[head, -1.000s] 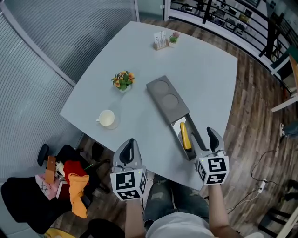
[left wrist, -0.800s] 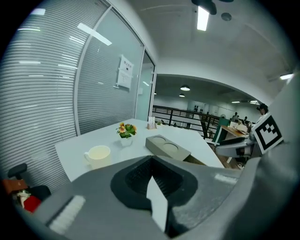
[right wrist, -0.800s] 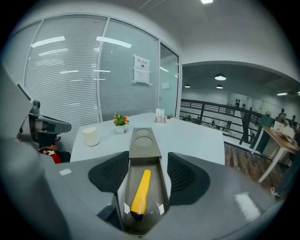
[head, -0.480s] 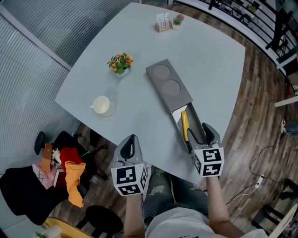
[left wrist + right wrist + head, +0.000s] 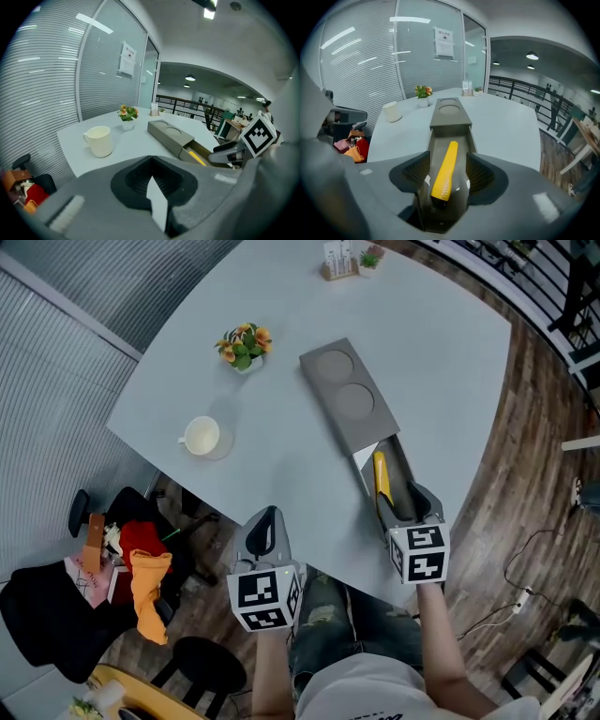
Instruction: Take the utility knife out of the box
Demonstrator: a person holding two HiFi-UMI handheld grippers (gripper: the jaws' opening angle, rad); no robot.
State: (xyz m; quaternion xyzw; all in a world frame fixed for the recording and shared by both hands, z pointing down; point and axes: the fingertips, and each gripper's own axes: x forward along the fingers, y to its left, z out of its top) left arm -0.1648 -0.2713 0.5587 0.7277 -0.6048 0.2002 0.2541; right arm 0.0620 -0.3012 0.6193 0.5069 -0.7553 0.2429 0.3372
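One yellow knife (image 5: 444,171) lies in the open drawer of the single box (image 5: 347,399), between the spread jaws of the right gripper (image 5: 410,505). Left of the box, the left gripper (image 5: 265,526) hangs closed and empty, near one mug (image 5: 201,437).

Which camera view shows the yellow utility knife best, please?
The right gripper view: the yellow utility knife lies close and full-length in the open box. The head view shows it small from above; the left gripper view shows a distant sliver.

Mug (image 5: 202,437), flowers (image 5: 243,343) (potted), perhaps cards (image 5: 337,259).
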